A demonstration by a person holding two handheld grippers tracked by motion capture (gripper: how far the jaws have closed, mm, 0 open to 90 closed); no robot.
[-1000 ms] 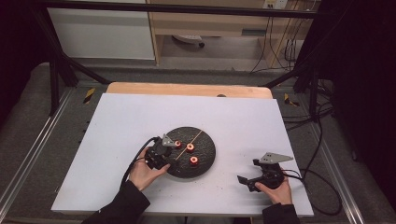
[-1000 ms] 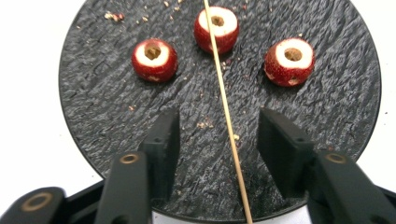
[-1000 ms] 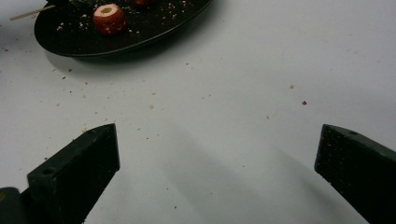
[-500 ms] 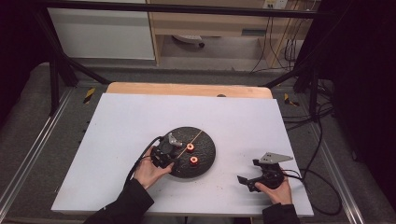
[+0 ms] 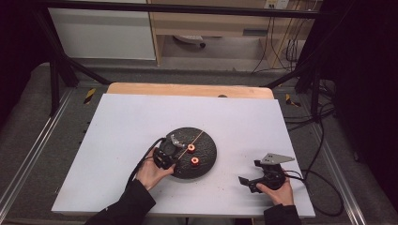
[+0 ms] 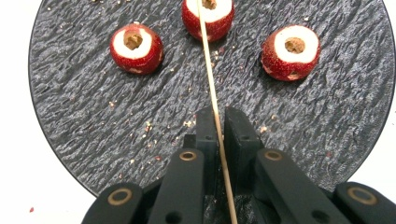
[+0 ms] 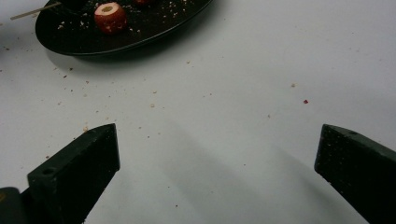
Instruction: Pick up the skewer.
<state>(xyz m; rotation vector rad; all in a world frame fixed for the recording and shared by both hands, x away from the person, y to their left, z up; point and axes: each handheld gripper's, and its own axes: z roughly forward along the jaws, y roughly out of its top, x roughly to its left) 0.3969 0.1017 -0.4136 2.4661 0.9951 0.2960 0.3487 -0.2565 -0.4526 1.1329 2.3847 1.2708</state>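
Left gripper view: left hand-held gripper (image 6: 217,122) pinches skewer (image 6: 208,70); right hand-held gripper (image 7: 217,154) gapes wide, empty.

Black grippers (image 5: 165,158), brass-ringed screw holes, black cables; dark sleeves (image 5: 126,206).

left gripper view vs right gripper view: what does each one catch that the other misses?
Left gripper view: closed jaws clamped on the wooden skewer, whose far part crosses the middle one of three cored red fruit pieces. Right gripper view: wide-open jaws over the crumb-speckled white table, nothing between them. Both: the dark round plate, fruit on it, and the skewer.
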